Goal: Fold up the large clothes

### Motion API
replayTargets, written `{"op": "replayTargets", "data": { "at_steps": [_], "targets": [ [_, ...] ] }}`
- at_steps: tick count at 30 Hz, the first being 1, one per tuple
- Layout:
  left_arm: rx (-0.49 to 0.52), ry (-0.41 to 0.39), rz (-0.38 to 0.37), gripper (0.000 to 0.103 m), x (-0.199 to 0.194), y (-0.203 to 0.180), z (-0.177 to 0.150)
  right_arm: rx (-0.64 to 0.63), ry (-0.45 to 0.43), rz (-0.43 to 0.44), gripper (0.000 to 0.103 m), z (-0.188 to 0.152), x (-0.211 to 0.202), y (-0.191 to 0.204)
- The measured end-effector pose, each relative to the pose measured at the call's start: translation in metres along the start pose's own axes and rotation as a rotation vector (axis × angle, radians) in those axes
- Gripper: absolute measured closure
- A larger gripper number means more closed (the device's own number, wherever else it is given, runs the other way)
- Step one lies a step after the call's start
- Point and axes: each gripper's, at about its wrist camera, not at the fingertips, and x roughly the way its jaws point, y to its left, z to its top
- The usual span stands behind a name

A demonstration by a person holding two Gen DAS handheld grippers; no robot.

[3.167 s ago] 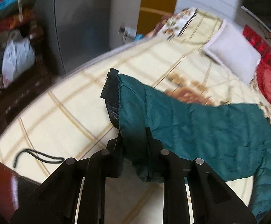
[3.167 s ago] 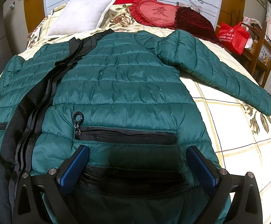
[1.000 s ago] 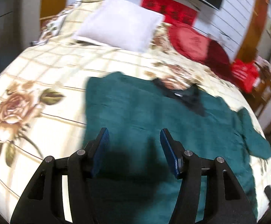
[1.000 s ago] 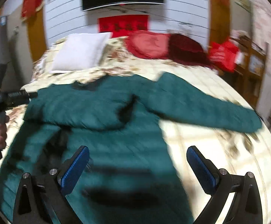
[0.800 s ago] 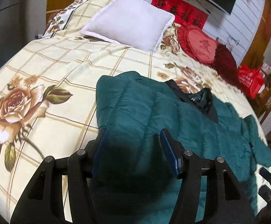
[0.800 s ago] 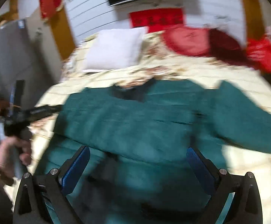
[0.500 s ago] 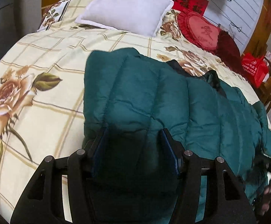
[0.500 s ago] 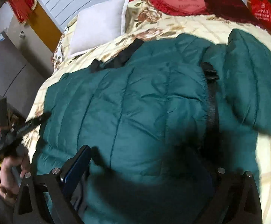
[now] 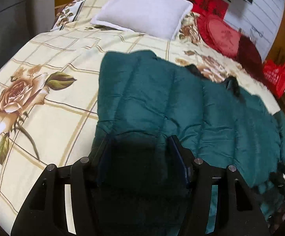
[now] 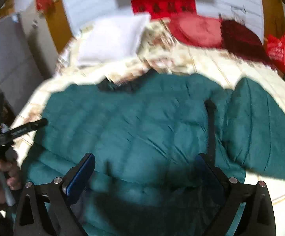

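Observation:
A dark green quilted puffer jacket (image 9: 162, 102) lies on the bed, its left side folded over the body. It also fills the right wrist view (image 10: 142, 129), with a black zipper strip (image 10: 211, 125) and one sleeve (image 10: 264, 125) spread to the right. My left gripper (image 9: 142, 157) is open, low over the jacket's near edge, with cloth between its jaws. My right gripper (image 10: 144, 169) is wide open just above the jacket's lower part, holding nothing. The hand-held left gripper (image 10: 24, 127) shows at the left of the right wrist view.
The bed has a cream checked sheet with roses (image 9: 34, 90). A white pillow (image 9: 144, 17) and red cushions (image 9: 221, 35) lie at the headboard. A red bag (image 9: 276, 76) stands to the right of the bed. A grey cabinet (image 10: 8, 63) stands at the left.
The left gripper let go of the sleeve, which now lies folded over the jacket. Both grippers have swung over the jacket and come lower. The right gripper stays wide open.

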Motion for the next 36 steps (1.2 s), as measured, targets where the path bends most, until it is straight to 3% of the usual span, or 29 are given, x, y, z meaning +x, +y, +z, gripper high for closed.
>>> {"op": "replayTargets", "data": {
  "at_steps": [1,3,8,11,14,18,21,25,31,33,36],
  "targets": [
    [0.011,0.002,0.001,0.038,0.001,-0.003,0.000,0.028,0.047,-0.029,0.000,-0.005,0.015,-0.008],
    [0.023,0.005,0.001,0.032,0.002,-0.006,-0.001,0.046,0.023,-0.007,0.000,-0.002,0.014,-0.012],
    [0.018,0.016,-0.016,0.030,0.002,-0.007,-0.001,0.018,0.027,-0.039,0.000,-0.004,0.017,-0.004],
    [0.006,-0.032,-0.044,0.030,-0.019,-0.004,0.001,0.010,0.025,-0.034,0.000,-0.005,0.016,0.002],
    [0.015,-0.122,-0.032,0.030,-0.052,-0.006,-0.004,0.060,-0.024,-0.009,0.000,-0.005,-0.001,-0.012],
    [0.003,-0.145,-0.061,0.030,-0.082,-0.009,-0.031,0.098,-0.126,-0.024,0.000,-0.010,-0.043,-0.021],
    [0.000,-0.126,-0.076,0.030,-0.095,-0.012,-0.059,0.104,-0.166,-0.071,0.000,-0.021,-0.076,-0.031],
    [0.066,-0.152,-0.070,0.030,-0.108,-0.029,-0.091,0.129,-0.127,-0.161,0.000,-0.045,-0.096,-0.060],
    [0.161,-0.101,-0.056,0.030,-0.094,-0.052,-0.109,0.209,-0.106,-0.367,0.000,-0.088,-0.132,-0.105],
    [0.159,-0.064,-0.038,0.030,-0.085,-0.052,-0.113,0.213,-0.162,-0.348,0.000,-0.099,-0.149,-0.099],
    [0.132,-0.030,-0.031,0.030,-0.077,-0.048,-0.116,0.214,-0.244,-0.228,0.000,-0.105,-0.149,-0.077]
  ]
}}
